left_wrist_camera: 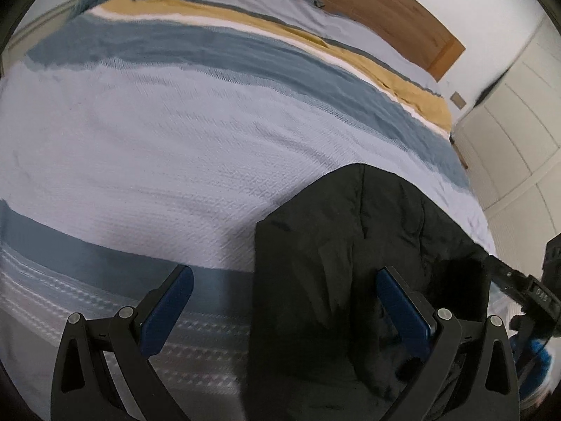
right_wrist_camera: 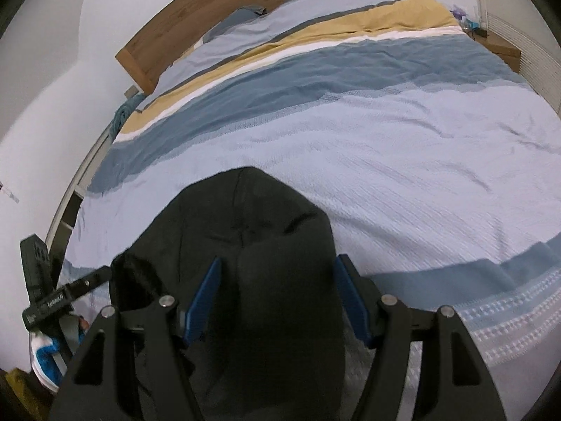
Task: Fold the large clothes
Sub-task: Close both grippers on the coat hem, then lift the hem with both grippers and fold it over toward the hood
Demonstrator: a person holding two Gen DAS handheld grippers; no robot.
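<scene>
Laying the black jacket (right_wrist_camera: 252,245) on the bed (right_wrist_camera: 403,147)

Both claws, left (left_wrist_camera: 284,315) and right (right_wrist_camera: 277,301), stand wide (nothing pinched); better smooth it flat first.

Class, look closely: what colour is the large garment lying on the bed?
Black. The garment shows best in the right wrist view, lying on the pale blue striped bedspread.

A bed (left_wrist_camera: 140,147) is covered by a bedspread (right_wrist_camera: 403,161) striped in pale blue, darker blue, white and mustard yellow, with a wooden headboard (right_wrist_camera: 217,3) set against a white wall (right_wrist_camera: 45,112). White panelled cupboard doors (left_wrist_camera: 519,133) are seen beside the bed in the left wrist view. A wooden bedside table (right_wrist_camera: 505,47) is seen at the far corner of the bed.
</scene>
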